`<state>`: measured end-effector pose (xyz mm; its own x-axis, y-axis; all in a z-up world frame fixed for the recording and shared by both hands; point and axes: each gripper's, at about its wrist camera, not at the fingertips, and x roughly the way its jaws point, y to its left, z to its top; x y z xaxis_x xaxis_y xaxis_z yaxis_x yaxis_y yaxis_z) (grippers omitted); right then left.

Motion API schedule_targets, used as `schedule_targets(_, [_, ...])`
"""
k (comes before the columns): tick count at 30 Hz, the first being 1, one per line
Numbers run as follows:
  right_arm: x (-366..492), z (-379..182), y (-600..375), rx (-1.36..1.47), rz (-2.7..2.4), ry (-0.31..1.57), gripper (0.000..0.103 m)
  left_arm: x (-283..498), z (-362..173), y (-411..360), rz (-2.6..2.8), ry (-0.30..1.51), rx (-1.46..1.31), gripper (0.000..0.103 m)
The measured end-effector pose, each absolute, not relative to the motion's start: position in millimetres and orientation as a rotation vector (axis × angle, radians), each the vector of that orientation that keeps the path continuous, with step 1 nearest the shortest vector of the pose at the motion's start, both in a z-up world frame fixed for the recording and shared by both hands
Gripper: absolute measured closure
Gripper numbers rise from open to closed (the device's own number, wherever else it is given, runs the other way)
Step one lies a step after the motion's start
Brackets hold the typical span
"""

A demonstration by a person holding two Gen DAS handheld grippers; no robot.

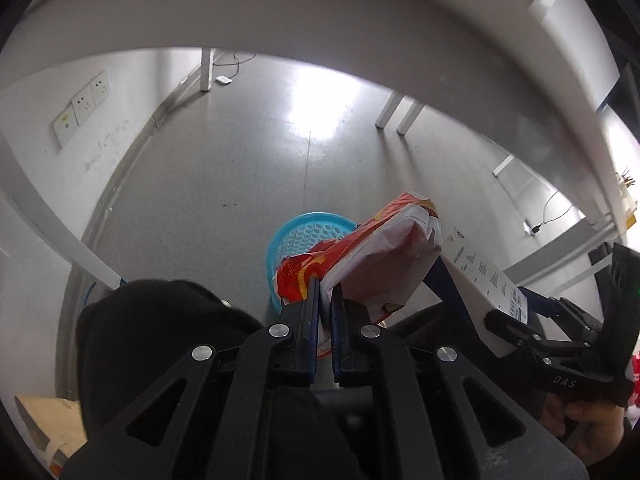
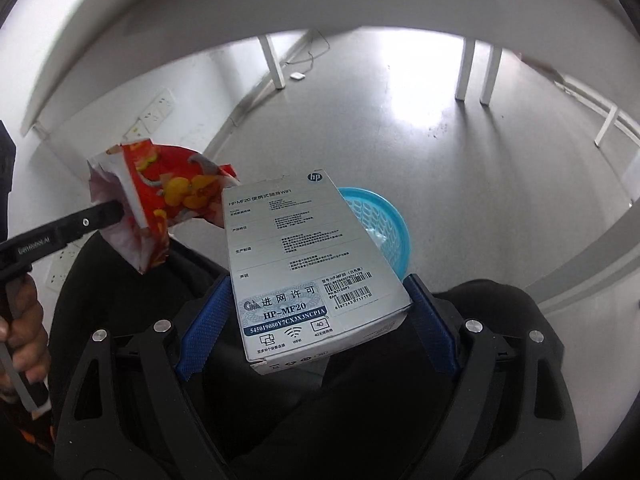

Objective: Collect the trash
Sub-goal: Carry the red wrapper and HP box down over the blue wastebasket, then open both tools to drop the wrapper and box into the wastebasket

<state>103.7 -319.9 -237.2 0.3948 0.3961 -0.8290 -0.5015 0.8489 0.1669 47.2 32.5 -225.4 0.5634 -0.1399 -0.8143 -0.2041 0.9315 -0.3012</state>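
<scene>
My left gripper (image 1: 326, 286) is shut on a crumpled red and orange snack bag (image 1: 360, 256), held in the air above a blue plastic basket (image 1: 304, 236) on the floor. The bag also shows at the left of the right wrist view (image 2: 160, 196), pinched by the left gripper (image 2: 120, 210). My right gripper (image 2: 320, 288) is shut on a white HP WiFi device box (image 2: 296, 256), held above the basket (image 2: 384, 228). The box also shows at the right of the left wrist view (image 1: 484, 276), in the right gripper (image 1: 472, 280).
A white table edge (image 1: 280, 12) arches overhead, with white table legs (image 2: 466, 72) on the grey floor (image 1: 224, 184). Wall sockets (image 1: 82, 104) sit at the left. The person's dark-clothed knees (image 2: 132, 280) are just below the grippers. A brown cardboard piece (image 1: 48, 416) lies at bottom left.
</scene>
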Motion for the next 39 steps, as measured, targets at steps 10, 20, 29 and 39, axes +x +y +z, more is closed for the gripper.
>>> schedule_targets(10, [153.7, -286.9, -301.9, -0.098, 0.515, 1.159, 0.022, 117.9, -276.2, 47.4, 0.078, 1.084, -0.42, 0.099])
schedule_targets(20, [190.7, -322.6, -288.9, -0.083, 0.479, 1.253, 0.022, 164.3, -330.6, 57.2, 0.109, 1.202, -0.481, 0.099])
schedule_targets(29, [224.1, -359.9, -271.6, -0.083, 0.443, 1.334, 0.022, 193.7, -366.2, 54.8, 0.144, 1.27, -0.499, 0.099])
schedule_targets(39, [259.5, -411.9, -255.4, -0.044, 0.415, 1.466, 0.022, 237.1, -409.1, 63.8, 0.176, 1.373, -0.593, 0.099])
